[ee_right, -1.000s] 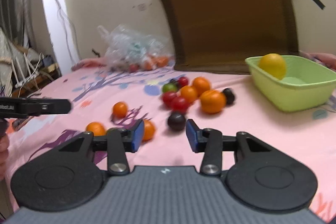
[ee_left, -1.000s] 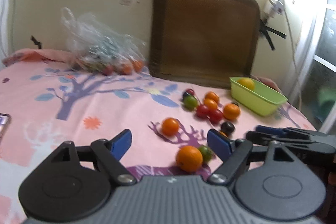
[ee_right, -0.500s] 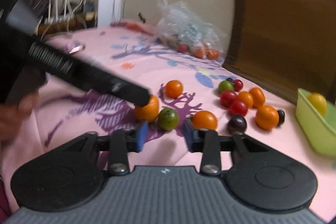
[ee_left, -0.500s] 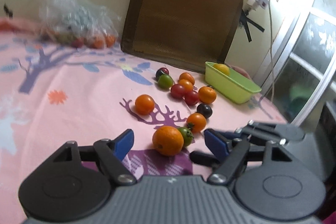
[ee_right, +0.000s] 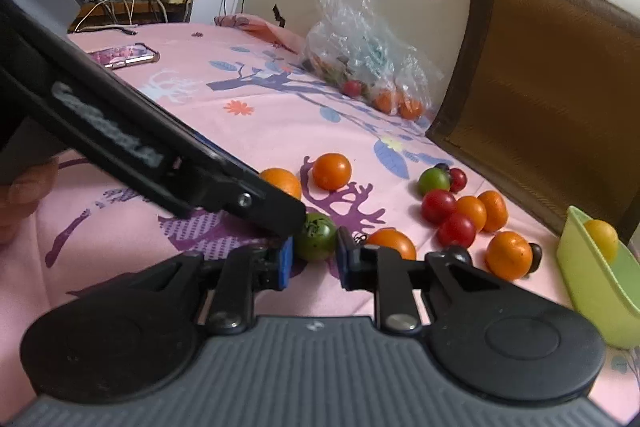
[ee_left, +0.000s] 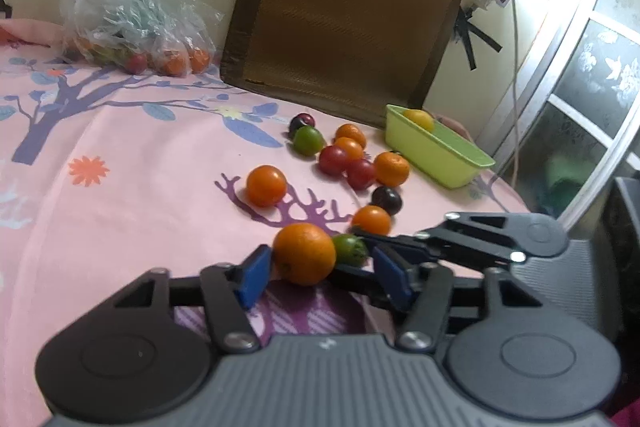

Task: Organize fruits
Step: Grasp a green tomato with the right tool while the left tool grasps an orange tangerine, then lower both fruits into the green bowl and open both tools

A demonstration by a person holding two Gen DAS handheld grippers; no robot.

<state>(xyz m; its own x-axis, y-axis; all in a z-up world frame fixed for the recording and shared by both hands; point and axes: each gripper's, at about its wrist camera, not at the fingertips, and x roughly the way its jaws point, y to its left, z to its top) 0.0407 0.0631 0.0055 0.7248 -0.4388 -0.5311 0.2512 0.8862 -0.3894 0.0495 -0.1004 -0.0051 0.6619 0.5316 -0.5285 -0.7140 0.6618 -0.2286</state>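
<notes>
The left gripper fingers straddle the orange, spread wide; the right gripper fingers flank the green tomato, narrowly parted.

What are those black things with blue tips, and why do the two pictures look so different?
They are two grabbing tools that a person holds, one per hand. Each carries a camera looking along its two blue-tipped fingers, so you get one picture from each.

The left tool has its fingers open around a big orange. The right tool has its fingers on either side of a small green tomato, not yet squeezing it.

Both fruits lie on a pink cloth printed with trees. More orange, red and dark fruits are scattered there, a green tub holds one yellow fruit, and a plastic bag of fruit sits by the wall.
</notes>
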